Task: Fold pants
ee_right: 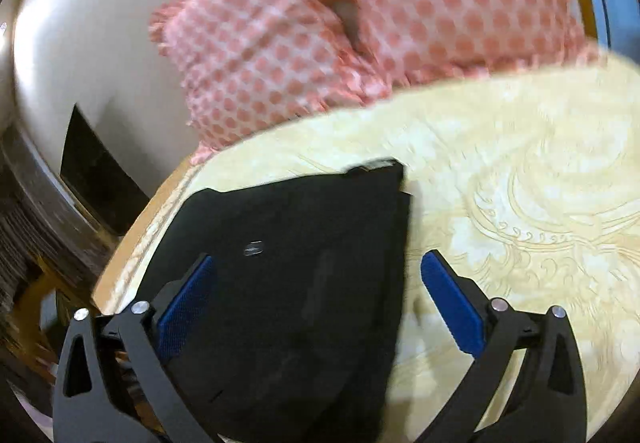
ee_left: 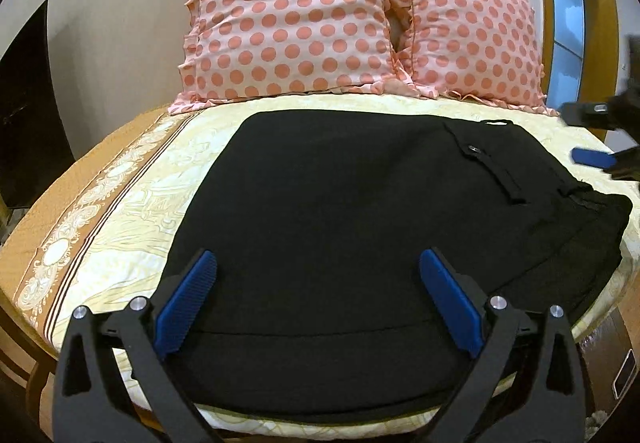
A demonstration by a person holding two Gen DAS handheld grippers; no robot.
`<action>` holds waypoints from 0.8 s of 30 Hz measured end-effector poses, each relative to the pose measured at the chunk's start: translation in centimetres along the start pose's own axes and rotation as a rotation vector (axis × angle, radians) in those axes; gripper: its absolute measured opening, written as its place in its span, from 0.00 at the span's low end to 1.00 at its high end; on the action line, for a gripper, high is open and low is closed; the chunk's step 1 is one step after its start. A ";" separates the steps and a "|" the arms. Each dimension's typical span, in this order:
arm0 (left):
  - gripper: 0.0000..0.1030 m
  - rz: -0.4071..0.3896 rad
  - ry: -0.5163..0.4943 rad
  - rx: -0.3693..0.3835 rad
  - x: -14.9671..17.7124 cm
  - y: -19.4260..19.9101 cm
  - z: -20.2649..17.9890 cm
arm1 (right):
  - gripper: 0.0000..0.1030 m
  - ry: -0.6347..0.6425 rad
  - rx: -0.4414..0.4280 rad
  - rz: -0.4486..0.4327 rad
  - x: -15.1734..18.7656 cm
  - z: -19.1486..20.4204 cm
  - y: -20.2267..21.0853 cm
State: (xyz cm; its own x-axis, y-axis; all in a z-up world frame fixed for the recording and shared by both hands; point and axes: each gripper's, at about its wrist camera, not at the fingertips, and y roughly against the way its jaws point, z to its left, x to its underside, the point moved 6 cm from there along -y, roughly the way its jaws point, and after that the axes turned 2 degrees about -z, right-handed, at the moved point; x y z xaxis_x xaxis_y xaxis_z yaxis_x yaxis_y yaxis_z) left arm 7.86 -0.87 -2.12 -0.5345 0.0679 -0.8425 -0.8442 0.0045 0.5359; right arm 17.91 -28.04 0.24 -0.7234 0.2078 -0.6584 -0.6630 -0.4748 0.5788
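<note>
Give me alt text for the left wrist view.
Folded black pants lie flat on a cream patterned bedspread, with the open left gripper hovering over their near edge. Two pink polka-dot pillows stand at the head of the bed, and the right gripper shows at the right edge.

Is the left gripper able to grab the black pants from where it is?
Probably yes. The left gripper is open, its jaws spread right above the near edge of the black pants lying flat on the bed, with nothing between.
</note>
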 end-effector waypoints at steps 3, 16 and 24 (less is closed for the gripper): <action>0.98 -0.007 -0.003 0.011 0.1 0.0 0.0 | 0.77 -0.017 0.015 0.098 -0.5 -1.6 -2.4; 0.98 -0.031 0.059 0.164 -2.7 1.1 2.1 | 0.58 0.022 -0.024 0.148 -0.4 -2.4 -4.6; 0.97 0.188 0.257 0.201 -7.8 -5.4 9.9 | 0.62 0.062 0.018 0.169 -1.1 -2.2 -5.5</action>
State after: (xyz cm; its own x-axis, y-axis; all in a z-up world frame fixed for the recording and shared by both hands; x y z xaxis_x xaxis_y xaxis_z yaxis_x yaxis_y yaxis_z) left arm 16.95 8.40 2.11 -0.6934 -0.1662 -0.7011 -0.7195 0.2130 0.6610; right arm 22.80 -27.56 -3.27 -0.8117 0.0728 -0.5795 -0.5372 -0.4827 0.6917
